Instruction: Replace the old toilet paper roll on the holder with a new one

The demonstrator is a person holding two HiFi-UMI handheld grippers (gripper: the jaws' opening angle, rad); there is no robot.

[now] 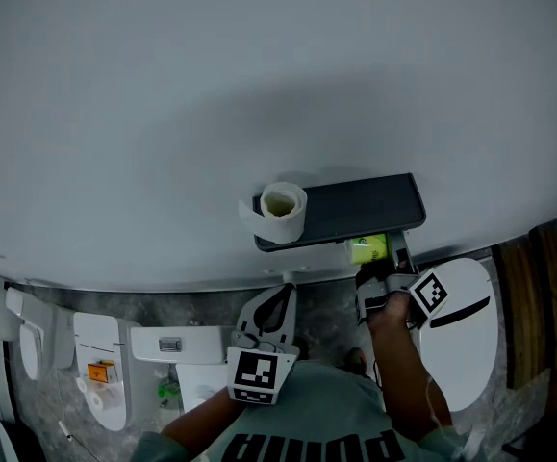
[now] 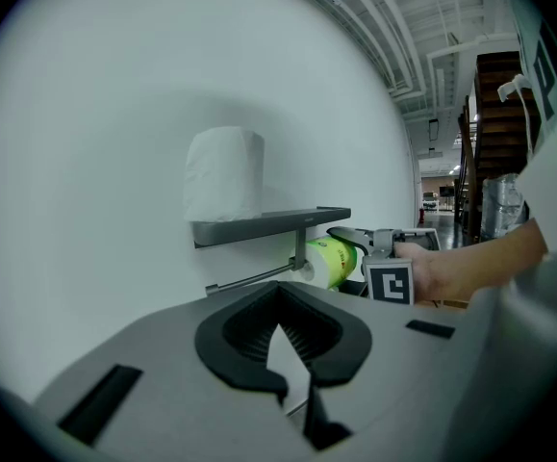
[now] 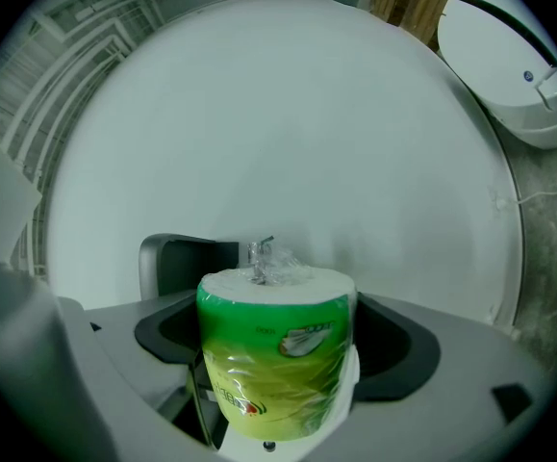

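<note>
Head view: dark shelf holder (image 1: pixel 355 210) on the wall, unwrapped white roll (image 1: pixel 281 210) standing on its left end, cardboard core up. Green wrapped roll (image 1: pixel 367 248) sits just under the shelf's front edge, in the right gripper (image 1: pixel 382 263). Toilet (image 1: pixel 466 340) is on the floor to the right.

Only the left gripper view shows the bar (image 2: pixel 254 279) under the shelf. The green roll is at the bar's open end, beside the post (image 2: pixel 301 248). Can't tell whether the roll is on the bar or just against it. The white roll is on top and well clear of it.

Right gripper view: jaws spread wide and clamped on the green roll from both sides. Wrap twist (image 3: pixel 259 253) points at the wall, shelf end visible behind it.

Left gripper (image 2: pixel 290 345): jaws drawn nearly together, thin slit only, nothing in them. It hangs low, off the wall, below and left of the shelf, touching nothing.
</note>
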